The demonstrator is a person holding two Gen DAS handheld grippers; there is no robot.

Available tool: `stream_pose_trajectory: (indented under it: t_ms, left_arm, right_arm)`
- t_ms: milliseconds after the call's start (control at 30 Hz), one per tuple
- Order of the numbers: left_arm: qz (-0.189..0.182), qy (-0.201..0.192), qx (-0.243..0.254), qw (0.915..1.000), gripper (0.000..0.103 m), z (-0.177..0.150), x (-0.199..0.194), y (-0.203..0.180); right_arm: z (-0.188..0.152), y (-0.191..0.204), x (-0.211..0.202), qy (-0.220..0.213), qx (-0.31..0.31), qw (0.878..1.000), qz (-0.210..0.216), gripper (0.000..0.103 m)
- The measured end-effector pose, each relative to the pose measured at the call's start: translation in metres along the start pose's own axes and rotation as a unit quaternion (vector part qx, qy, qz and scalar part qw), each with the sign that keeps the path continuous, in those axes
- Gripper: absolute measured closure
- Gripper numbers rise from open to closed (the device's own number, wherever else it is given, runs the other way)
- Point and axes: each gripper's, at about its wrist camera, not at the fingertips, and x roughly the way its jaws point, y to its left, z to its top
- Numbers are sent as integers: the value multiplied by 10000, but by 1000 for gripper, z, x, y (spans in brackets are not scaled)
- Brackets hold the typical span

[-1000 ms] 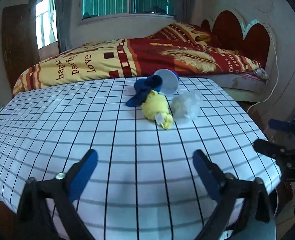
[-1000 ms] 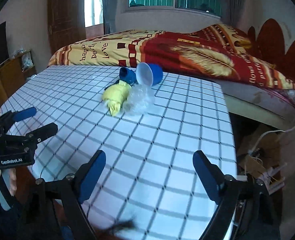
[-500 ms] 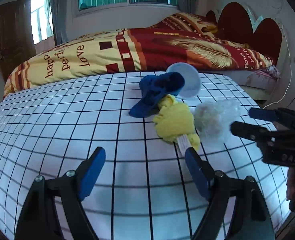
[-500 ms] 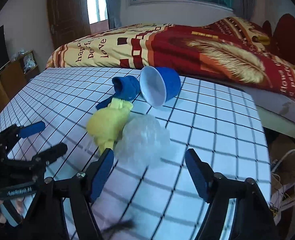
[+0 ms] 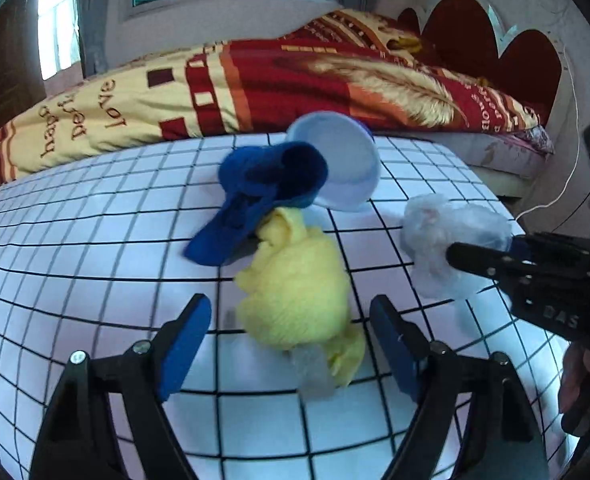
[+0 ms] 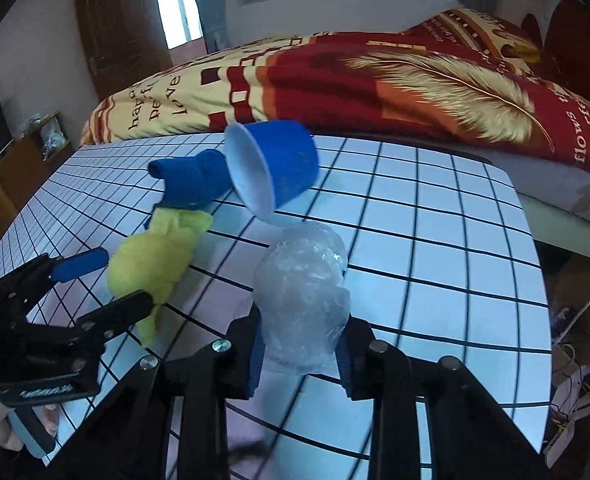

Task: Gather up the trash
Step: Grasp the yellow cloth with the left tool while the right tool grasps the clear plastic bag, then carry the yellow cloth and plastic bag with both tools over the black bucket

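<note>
Bedspread [image 5: 107,112] reads "Love" – right tongs [image 6: 301,354] closing on plastic wad [image 6: 301,300].

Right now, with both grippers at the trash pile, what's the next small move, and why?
Probably let the right gripper finish closing, then lift: the clear plastic wad sits between its closing pads. The left gripper is also closing around the yellow wad without touching it yet.

The table [image 6: 435,240] wore a smooth white covering printed with a black grid, and the crumpled bag [image 6: 301,300] on it was thin, clear, glossy plastic. The yellow rag [image 5: 299,292] and blue rag [image 5: 255,196] looked like soft, matt knitted cloth. The cup [image 6: 275,168] was smooth plastic, blue outside and white inside.
</note>
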Motion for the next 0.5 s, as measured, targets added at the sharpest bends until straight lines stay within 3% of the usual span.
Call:
stream_pose_trajectory:
  t_ms: [67,133,200,400,467,500]
  left_arm:
    - [-25,119,-6,9999,36,1,6,-1]
    - [14,190,13,9998,55,0,9,-1]
    - [-72,153,-69,9998,61,-3,5,1]
    - [-78,-3,-108,9999,65,-15,-21,1]
    - [-72,-45,-82,9999,65,-19,-29,0]
    - [-100,-36,-97,9999,65,-21,-33,-1]
  right_arm:
    - [-1,-3,-3,-5,22,10000,-23,71]
    - [-1,-4,-7,-23,53,10000,-34,71]
    - [-5,-4,-14,-52,68,10000,-41,72]
    - [-20,2,-41,-198,48,9997,-123,79]
    - [-26,4,-53,-243,26,9996,-128,93]
    - [-29,5,-60,-261,23,9996,-144,94]
